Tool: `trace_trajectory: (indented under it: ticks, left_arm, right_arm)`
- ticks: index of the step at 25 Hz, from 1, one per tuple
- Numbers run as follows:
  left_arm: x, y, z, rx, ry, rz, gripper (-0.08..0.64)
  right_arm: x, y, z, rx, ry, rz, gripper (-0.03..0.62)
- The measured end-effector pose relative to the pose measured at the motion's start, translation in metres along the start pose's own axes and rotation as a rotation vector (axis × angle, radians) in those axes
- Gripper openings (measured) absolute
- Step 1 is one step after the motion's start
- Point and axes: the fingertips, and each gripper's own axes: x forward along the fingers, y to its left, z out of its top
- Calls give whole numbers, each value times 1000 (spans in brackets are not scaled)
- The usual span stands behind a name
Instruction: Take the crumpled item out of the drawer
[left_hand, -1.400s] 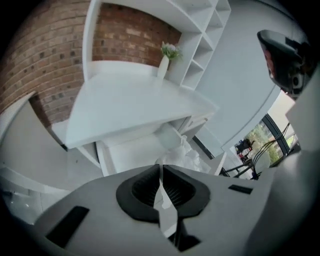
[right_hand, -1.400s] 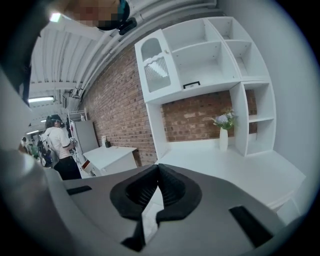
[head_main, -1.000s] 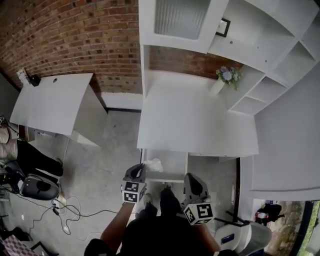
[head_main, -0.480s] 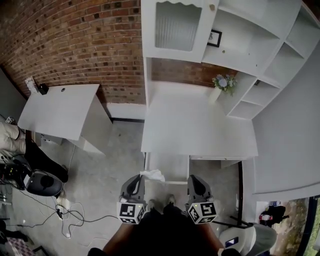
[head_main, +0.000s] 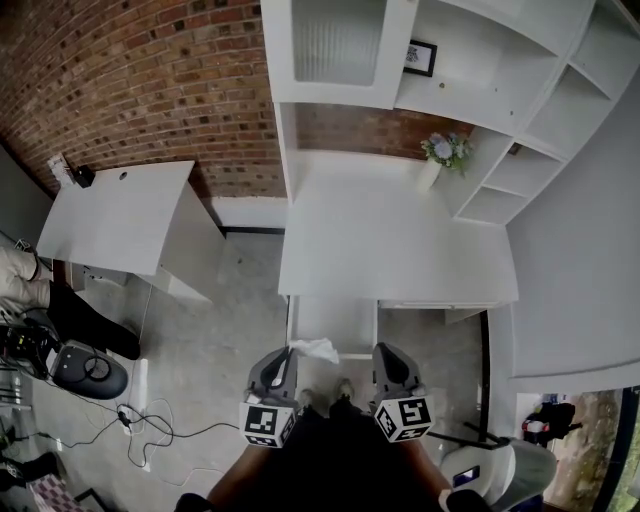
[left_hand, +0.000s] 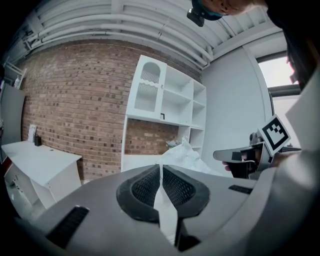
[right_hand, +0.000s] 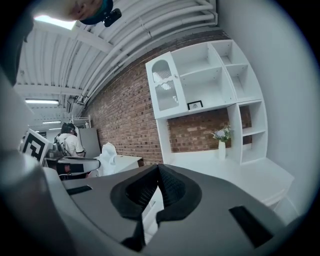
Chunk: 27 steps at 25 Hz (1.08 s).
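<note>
The crumpled white item (head_main: 316, 350) hangs at the tip of my left gripper (head_main: 289, 353), above the front edge of the open white drawer (head_main: 335, 318). In the left gripper view the left gripper (left_hand: 161, 168) is shut on the crumpled item (left_hand: 184, 154): a white strip runs between the pads and the bulk stands up beyond them. My right gripper (head_main: 379, 352) is level with the left one, to its right, and holds nothing. In the right gripper view the right gripper (right_hand: 157, 168) has its jaws shut and empty, and the left gripper with the white item (right_hand: 107, 152) shows at the left.
The drawer belongs to a white desk (head_main: 390, 250) under white shelves, with a vase of flowers (head_main: 441, 152) at the back. A second white table (head_main: 120, 215) stands to the left by the brick wall. Cables (head_main: 150, 430) lie on the floor, and a person (head_main: 40, 300) sits at the far left.
My left gripper has lifted the crumpled item up out of the drawer and back toward the person. The right gripper has moved slightly beside it.
</note>
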Motion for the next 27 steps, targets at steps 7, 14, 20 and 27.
trace_trajectory:
  ticks: [7, 14, 20, 27]
  left_arm:
    - [12, -6, 4, 1, -4, -11, 37]
    - [19, -9, 4, 2, -3, -14, 37]
    - [21, -12, 4, -3, 2, -18, 37]
    - [26, -19, 3, -3, 3, -27, 37]
  right_arm:
    - [4, -9, 5, -13, 2, 4, 12]
    - [7, -16, 7, -21, -4, 4, 12]
    - [4, -18, 7, -18, -8, 2, 12]
    - [3, -19, 7, -22, -15, 14, 12]
